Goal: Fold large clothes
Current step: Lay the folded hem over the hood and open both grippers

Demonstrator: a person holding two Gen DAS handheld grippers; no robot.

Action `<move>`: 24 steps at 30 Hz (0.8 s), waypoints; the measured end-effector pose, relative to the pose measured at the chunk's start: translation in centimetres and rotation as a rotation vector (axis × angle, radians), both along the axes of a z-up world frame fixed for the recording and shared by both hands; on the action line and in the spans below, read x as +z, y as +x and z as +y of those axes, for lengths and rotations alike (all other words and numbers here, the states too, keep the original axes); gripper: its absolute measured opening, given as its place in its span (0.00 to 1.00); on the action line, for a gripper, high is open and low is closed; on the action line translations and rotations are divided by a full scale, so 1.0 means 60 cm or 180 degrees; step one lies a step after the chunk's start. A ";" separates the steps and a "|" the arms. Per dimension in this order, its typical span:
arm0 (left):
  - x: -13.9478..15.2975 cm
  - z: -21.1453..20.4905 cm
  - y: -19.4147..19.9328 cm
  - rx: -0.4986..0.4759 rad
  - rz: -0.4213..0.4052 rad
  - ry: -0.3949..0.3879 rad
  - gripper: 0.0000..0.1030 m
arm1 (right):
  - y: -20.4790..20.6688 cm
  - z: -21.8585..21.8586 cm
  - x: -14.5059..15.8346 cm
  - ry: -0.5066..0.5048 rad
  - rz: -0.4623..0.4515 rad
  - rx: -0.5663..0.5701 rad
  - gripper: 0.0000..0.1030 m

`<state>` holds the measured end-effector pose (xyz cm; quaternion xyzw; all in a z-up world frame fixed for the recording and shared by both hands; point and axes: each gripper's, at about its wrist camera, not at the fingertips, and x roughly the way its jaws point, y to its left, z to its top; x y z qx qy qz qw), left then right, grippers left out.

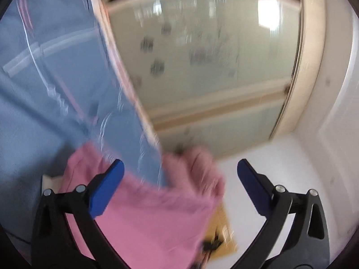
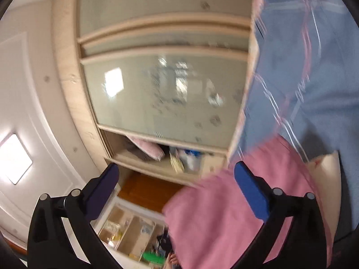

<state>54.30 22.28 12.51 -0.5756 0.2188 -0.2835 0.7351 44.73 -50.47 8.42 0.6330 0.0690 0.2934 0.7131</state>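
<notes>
Both wrist views tilted steeply and motion-blurred, close behind pink cloth (image 1: 152,213) at frame bottom, shared scene is frosted wardrobe doors (image 1: 213,67) at centre, blue bedding (image 2: 314,78) at opposite frame edges

a pale wood wardrobe (image 2: 157,94) with frosted sliding doors (image 1: 202,51) reflects bright windows. an open shelf (image 2: 170,159) below holds folded items. white panelled wall (image 2: 22,85), a square ceiling light (image 2: 14,159), brown wooden floor (image 2: 145,190).
</notes>
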 end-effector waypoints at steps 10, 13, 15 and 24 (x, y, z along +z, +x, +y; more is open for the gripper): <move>0.192 -0.163 -0.224 0.1234 -0.0582 0.3122 0.98 | -0.133 0.245 0.184 -0.3033 0.0300 -0.0939 0.99; 0.159 -0.274 -0.226 0.1087 -0.0563 0.3722 0.98 | -0.123 0.373 0.173 -0.3779 0.0301 -0.1101 0.99; 0.132 -0.331 -0.216 0.0964 -0.0621 0.3928 0.98 | -0.106 0.429 0.154 -0.4090 0.0378 -0.1287 0.99; 0.029 -0.445 -0.037 0.0744 -0.0142 0.4453 0.98 | 0.116 0.459 0.041 -0.4447 0.1227 -0.1037 0.99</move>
